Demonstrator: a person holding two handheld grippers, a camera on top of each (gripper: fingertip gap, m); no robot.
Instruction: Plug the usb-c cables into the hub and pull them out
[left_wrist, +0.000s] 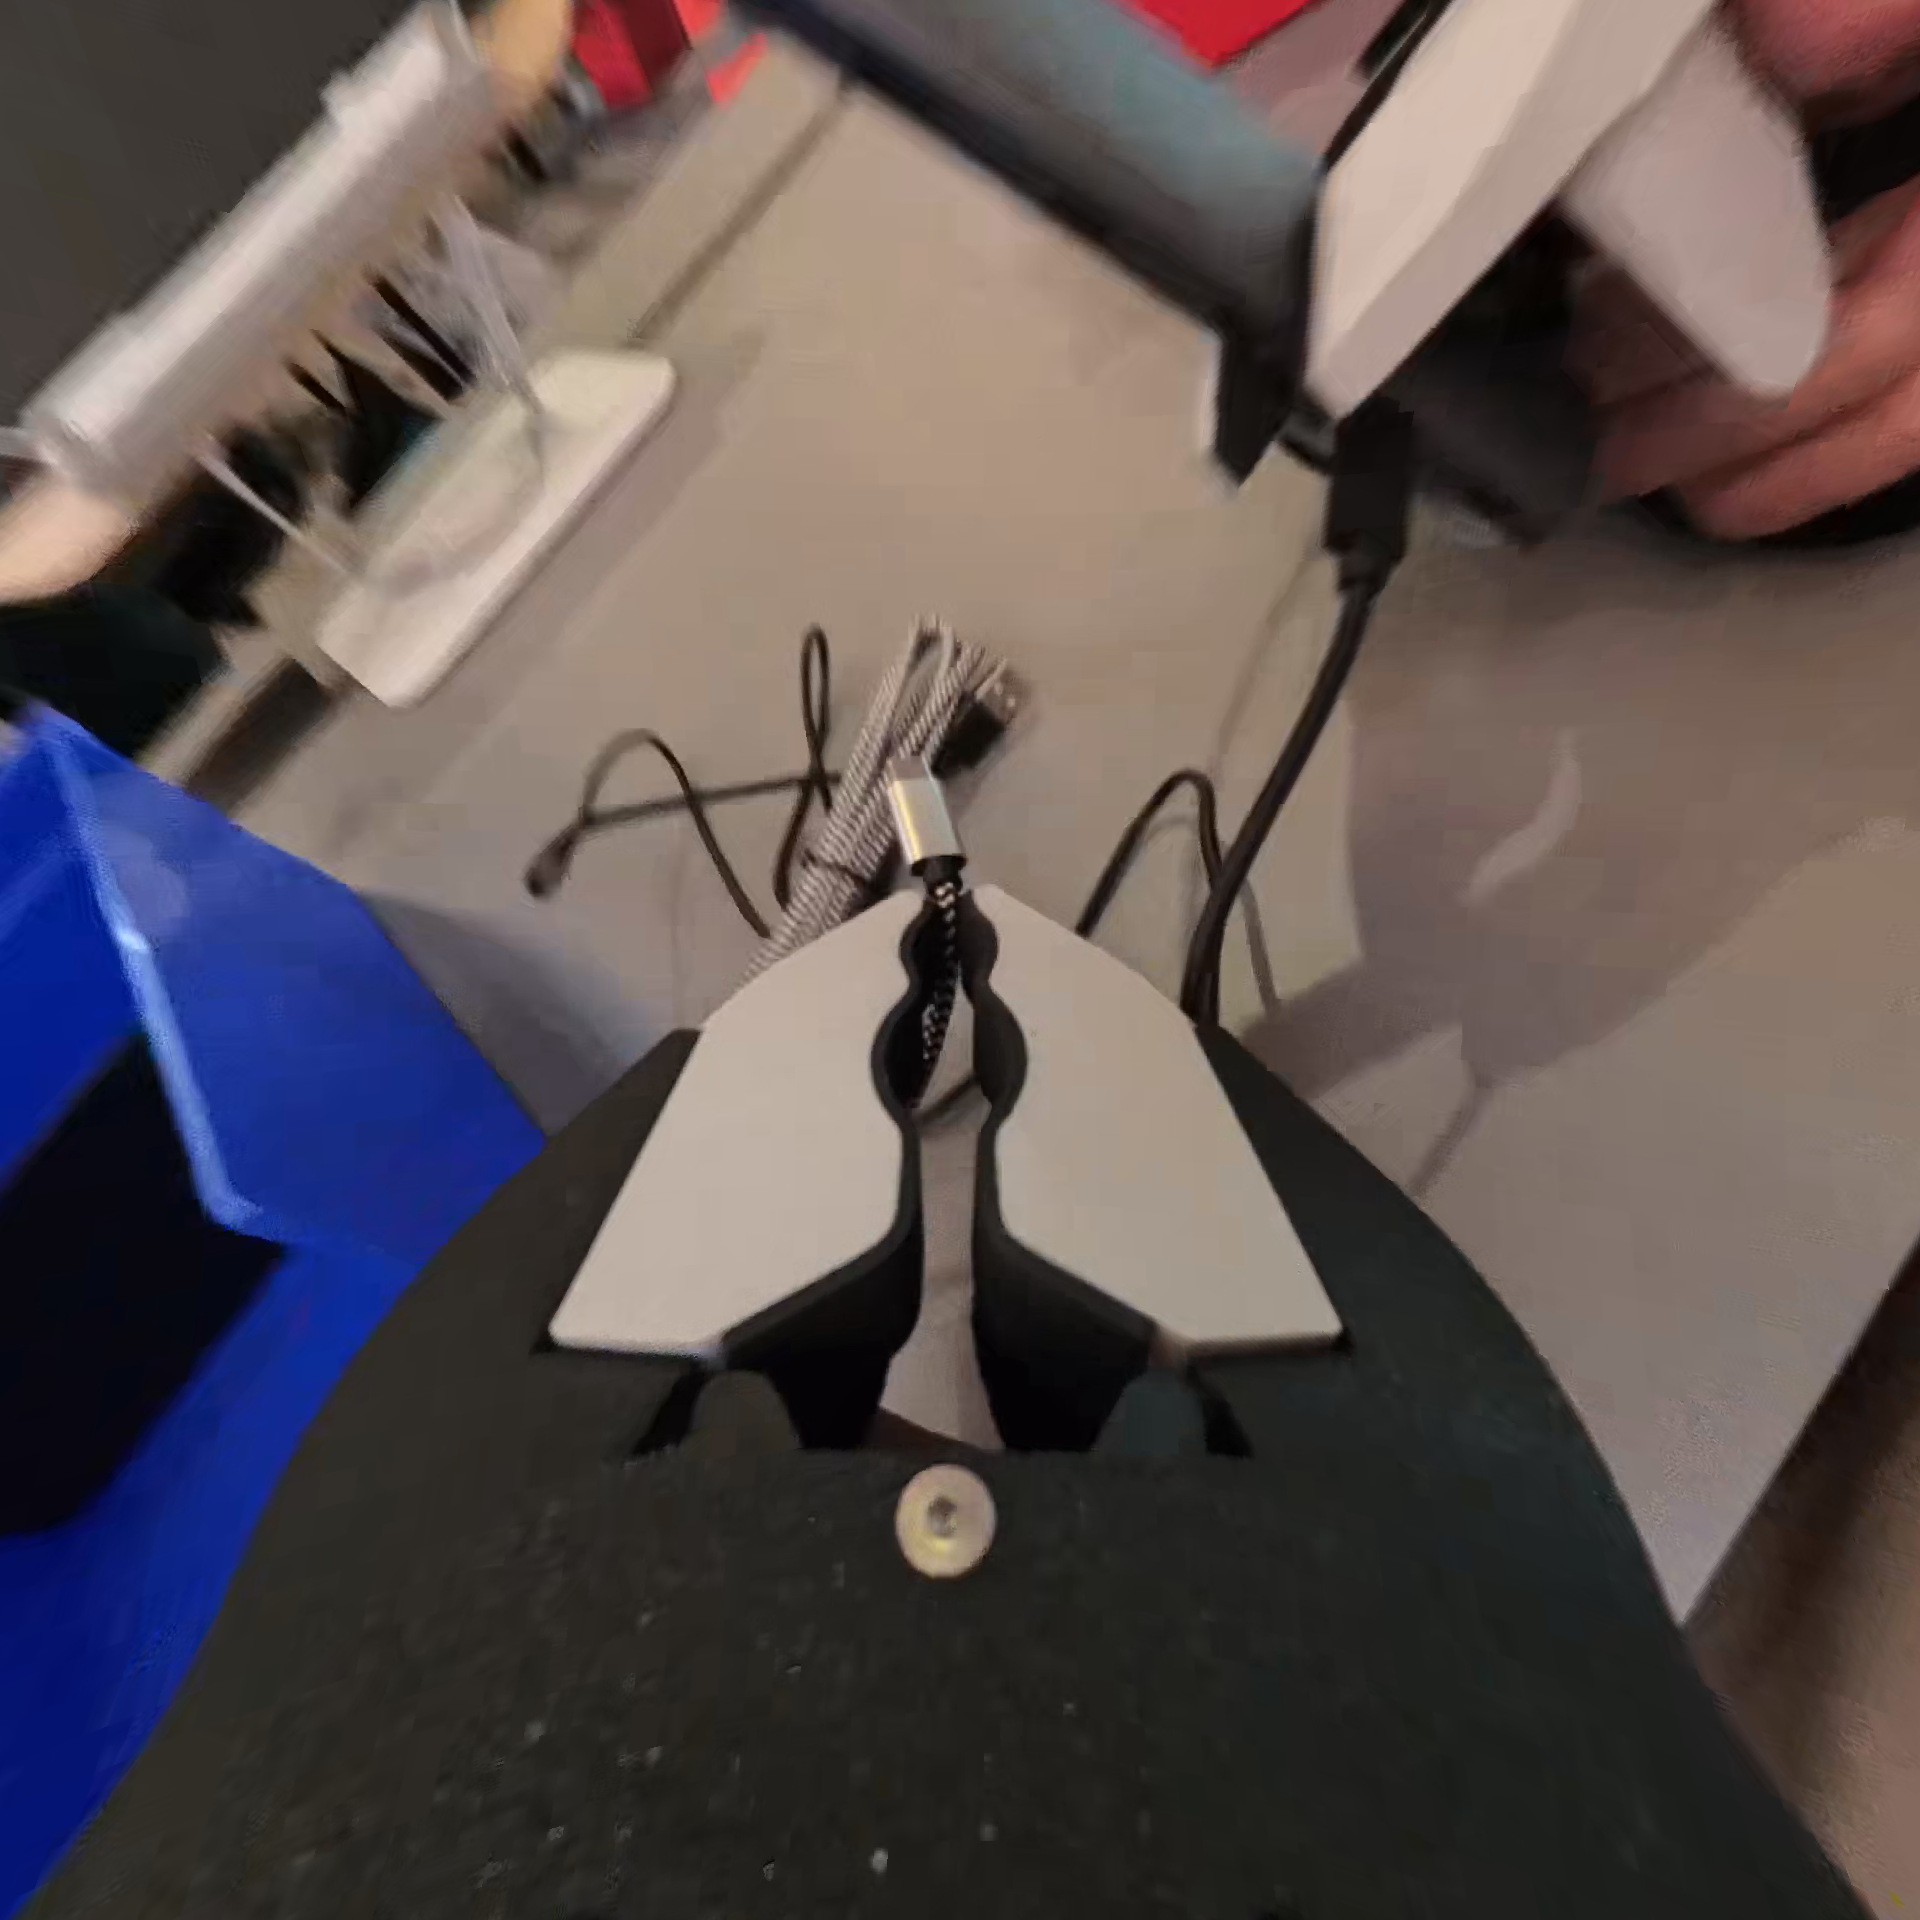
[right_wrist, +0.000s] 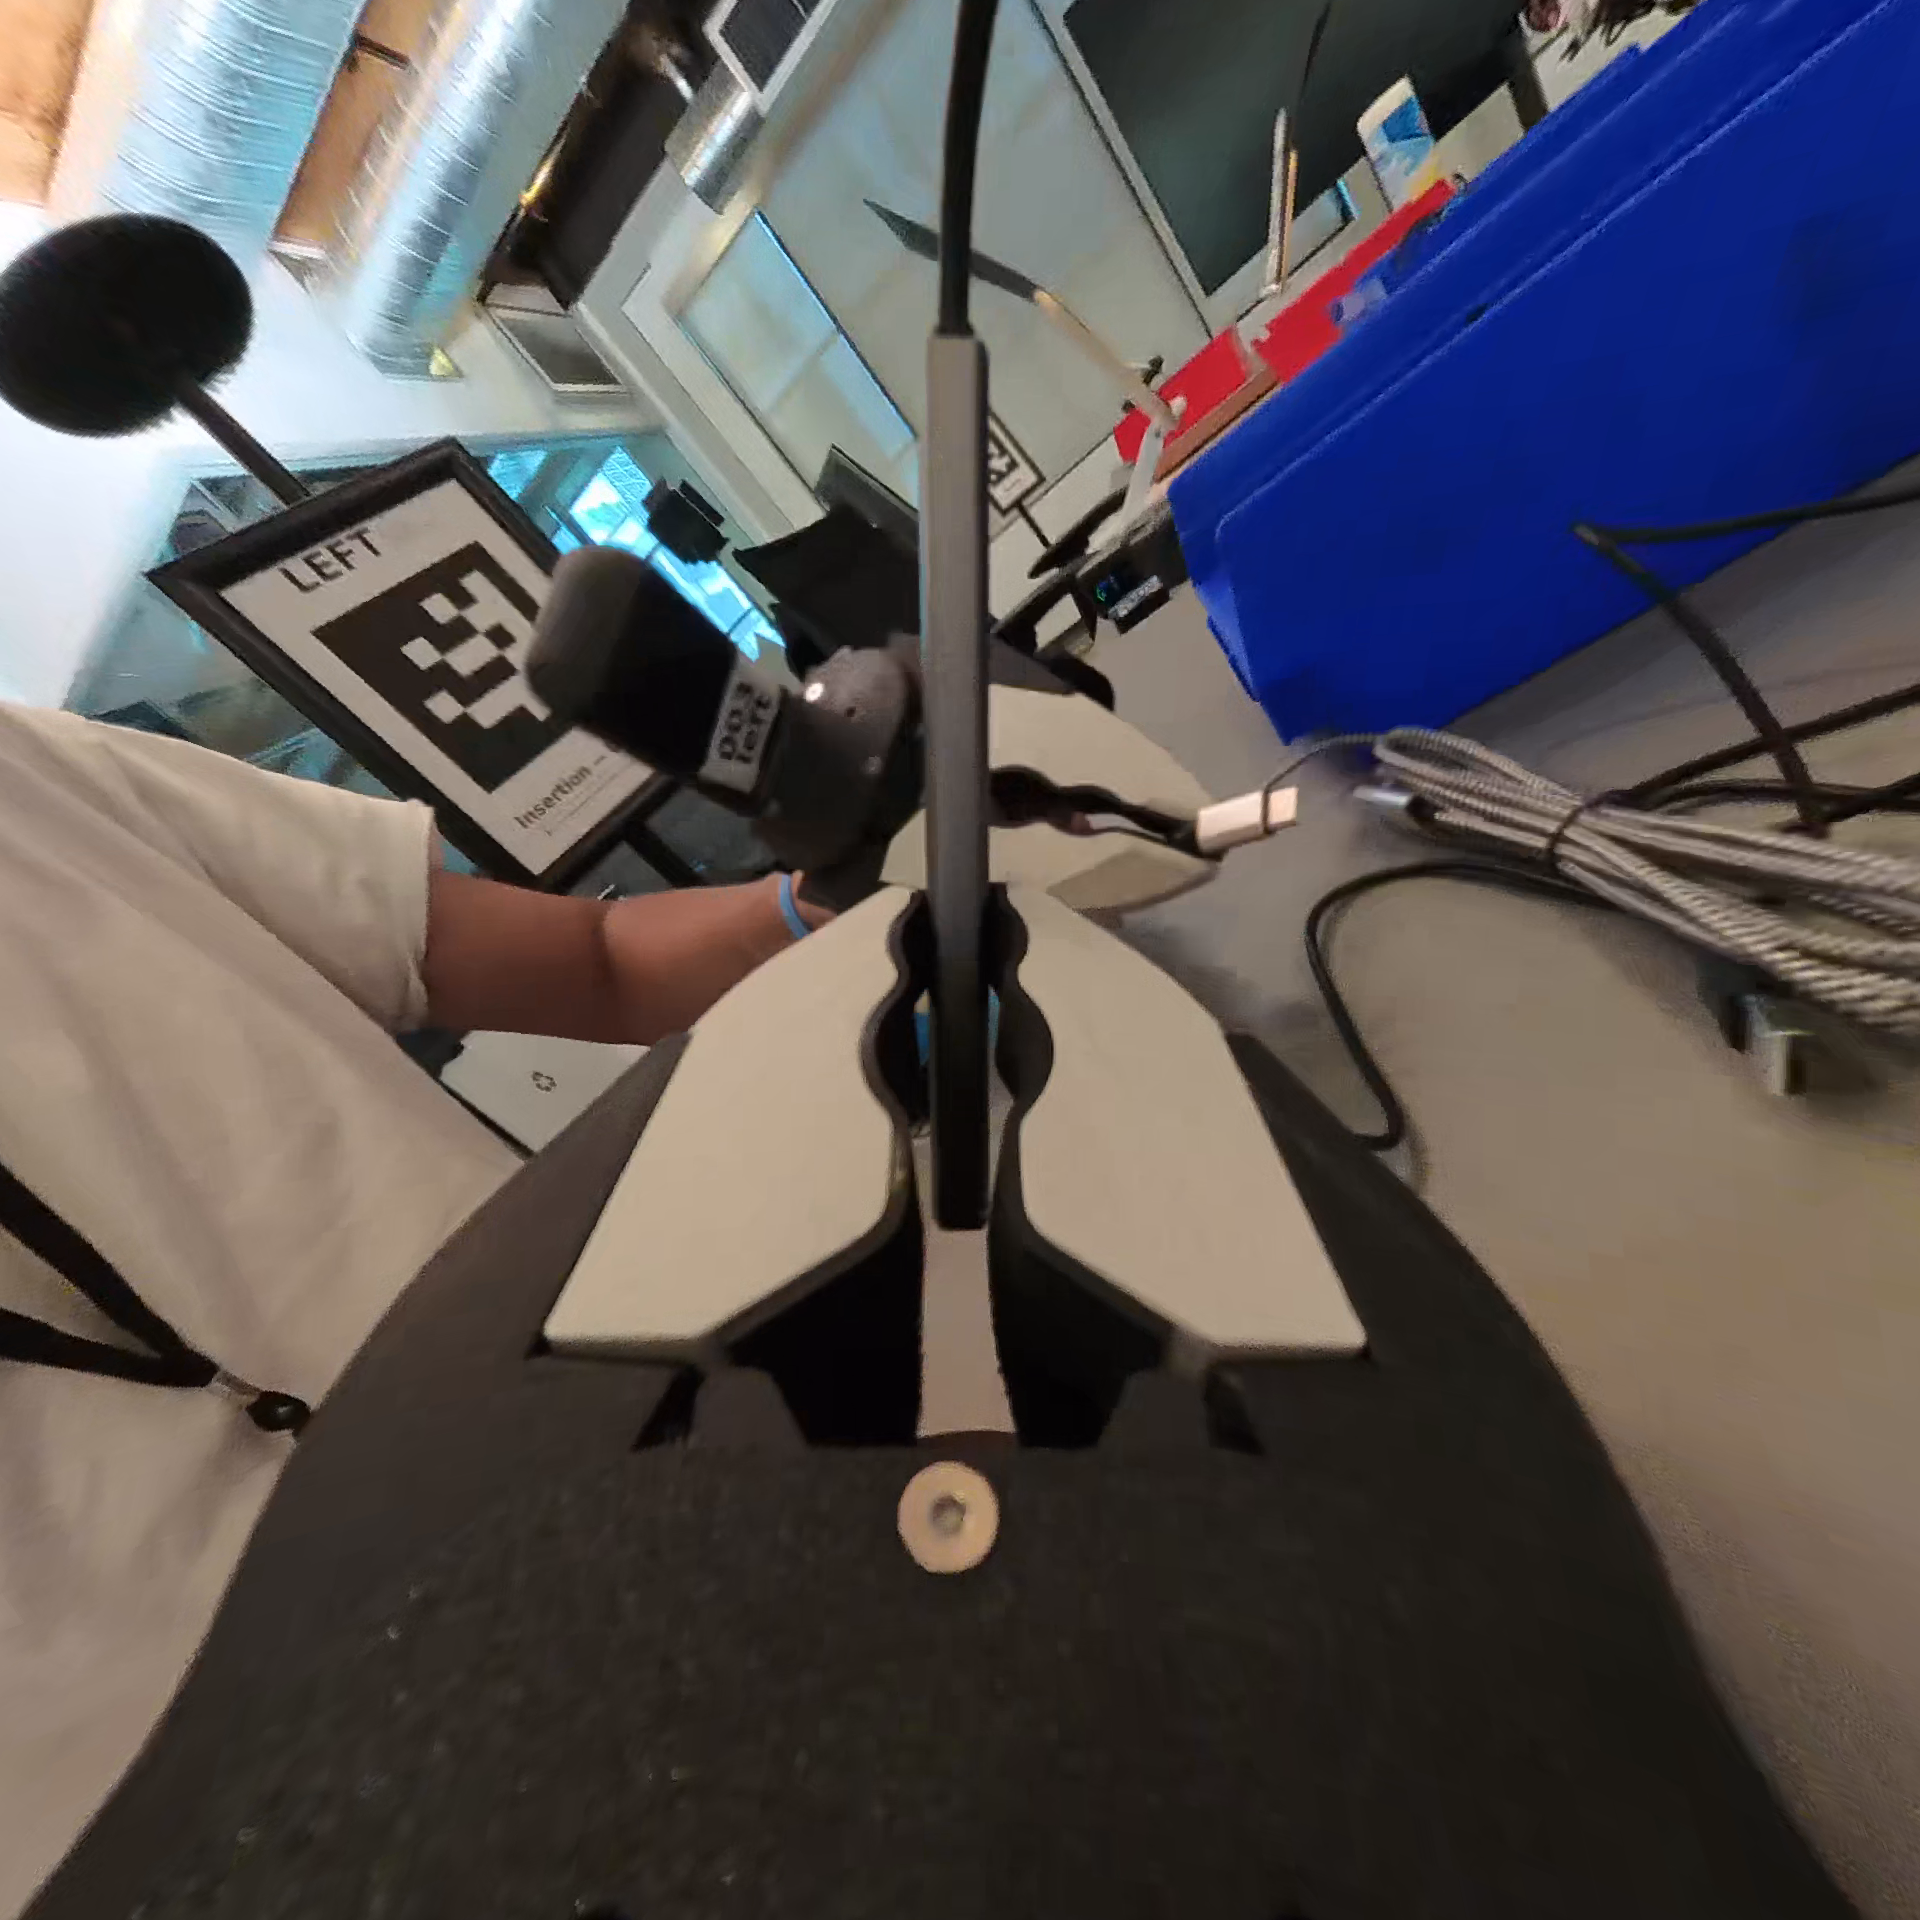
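We see a plain grey bench (left_wrist: 935, 416) under both claws, with a blue bin (left_wrist: 208, 1039) crowding its left near side in the left wrist view and blue bins (right_wrist: 1558, 416) lining the far right in the right wrist view. The room behind is busy: a monitor stand (left_wrist: 499, 520) on the far left, red boxes (right_wrist: 1299, 312) beyond the bins, glass partitions and ceiling ducts, all blurred. The bench edge (left_wrist: 1714, 1507) runs along the right near side in the left wrist view, and the grey stretch between it and the cables is open.

The left claw (left_wrist: 948, 894) is clenched on a braided usb-c cable (left_wrist: 940, 987) just behind its silver plug (left_wrist: 920, 821), which pokes forward past the tips and is held above the bench. The rest of the braided bundle (right_wrist: 1662, 862) lies coiled on the bench, with thin black cables (left_wrist: 675, 800) looped beside it.

The right claw (right_wrist: 954, 914) is clenched on the slim grey hub (right_wrist: 954, 623), held upright on edge, its black lead (right_wrist: 961, 156) rising out of the top. In the right wrist view the silver plug (right_wrist: 1247, 816) sits near the hub, just to its right, not touching. A person's forearm (right_wrist: 582, 956) reaches in from the left.
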